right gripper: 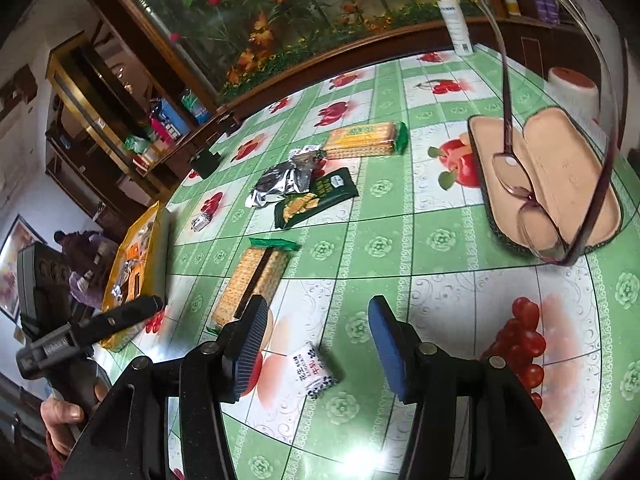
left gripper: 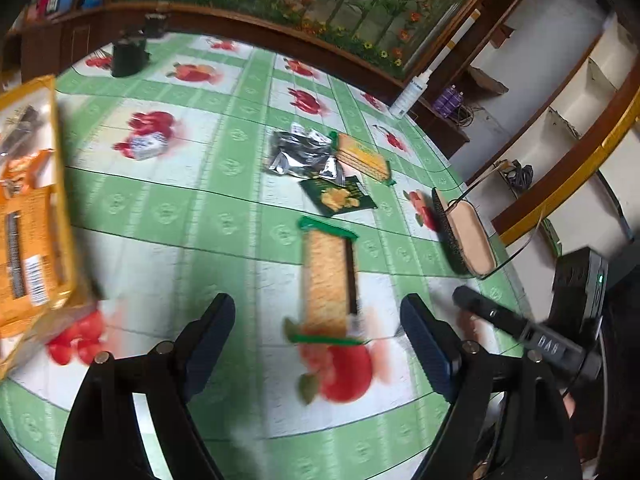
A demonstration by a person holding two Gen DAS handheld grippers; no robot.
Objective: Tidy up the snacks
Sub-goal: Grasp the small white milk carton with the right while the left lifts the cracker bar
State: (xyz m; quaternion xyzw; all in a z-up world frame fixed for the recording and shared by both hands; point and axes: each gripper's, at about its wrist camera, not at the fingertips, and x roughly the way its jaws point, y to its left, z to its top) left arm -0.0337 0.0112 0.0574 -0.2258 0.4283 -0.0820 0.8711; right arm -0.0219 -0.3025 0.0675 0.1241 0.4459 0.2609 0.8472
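Lying lengthwise on the green-and-white fruit-print desk (left gripper: 168,208), the long cracker packet with green crimped ends (left gripper: 328,280) sits just beyond the gap between the left gripper (left gripper: 318,328)'s fingers (left gripper: 212,328), which are spread wide and hold nothing. Its near end falls roughly between the fingertips, slightly right of centre, touching neither. In the right wrist view this packet (right gripper: 252,280) lies far left of the right gripper (right gripper: 318,336), whose dark ribbed fingers (right gripper: 250,344) also stand wide apart and empty. A small white sachet with dark print (right gripper: 314,370) rests on the desk between those fingers, nearer the left one, touching neither as far as can be seen.

Farther off lie a dark green snack pouch (left gripper: 338,196), a crumpled silver foil wrapper (left gripper: 300,154) and a yellow biscuit packet (left gripper: 362,156), close together. A large orange snack bag (left gripper: 32,208) stands at the left edge. To the right, an open beige-lined glasses case (right gripper: 552,184) holds purple-framed spectacles (right gripper: 532,208).
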